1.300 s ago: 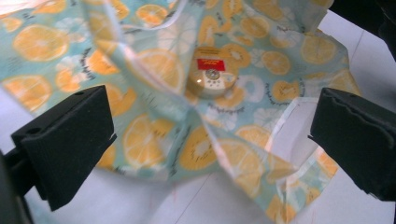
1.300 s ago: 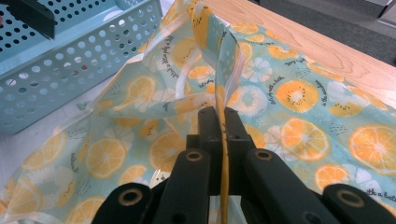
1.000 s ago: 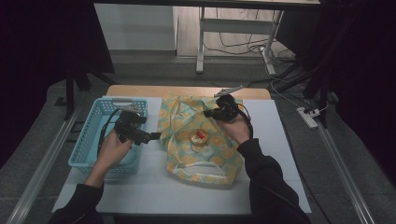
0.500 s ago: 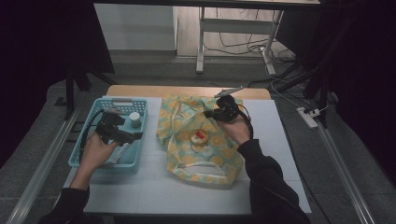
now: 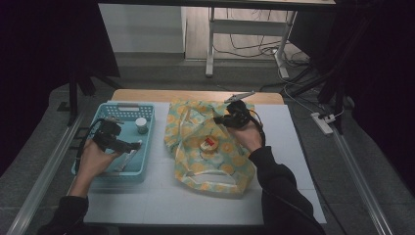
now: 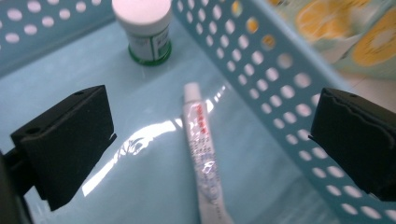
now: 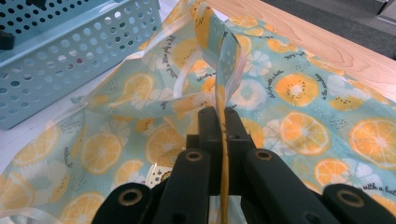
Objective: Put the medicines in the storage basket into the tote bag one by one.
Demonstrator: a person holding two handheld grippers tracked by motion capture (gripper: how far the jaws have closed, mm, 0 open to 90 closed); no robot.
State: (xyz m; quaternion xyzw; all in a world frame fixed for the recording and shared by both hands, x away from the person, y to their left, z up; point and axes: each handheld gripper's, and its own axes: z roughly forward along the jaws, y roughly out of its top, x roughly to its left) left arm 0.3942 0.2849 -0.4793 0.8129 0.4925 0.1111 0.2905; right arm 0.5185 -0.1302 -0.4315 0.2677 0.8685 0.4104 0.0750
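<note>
Since a second ago the left claw (image 5: pixel 133 145) has been sliding left, away from the fruit-print bag (image 5: pixel 208 147) and over into the blue basket (image 5: pixel 147 112), dropping a bit lower as it goes. The right claw (image 5: pixel 219 120) hasn't budged at all.

So right now the left claw is hanging inside the basket with its jaws standing wide apart, nothing between the pads. In the left gripper view the white tube (image 6: pixel 202 154) is lying flat on the basket floor straight ahead between the two jaws, not touched by either one, cap end pointing toward the far side. A small white-capped jar (image 6: pixel 145 29) with a green label is standing upright just beyond the tube, further in. The perforated basket wall is running along the right of that view, with the bag's orange slices peeking over it.

The right claw is clenched tight on a fold of the bag's upper edge; in the right gripper view the thin yellow-and-teal film is pinched right between the jaws and is standing up from them in a loop. The bag is lying spread across the middle of the white worktop (image 5: pixel 161 200), just right of the basket, and a small round container with a red label (image 5: pixel 211 143) is sitting in it.
</note>
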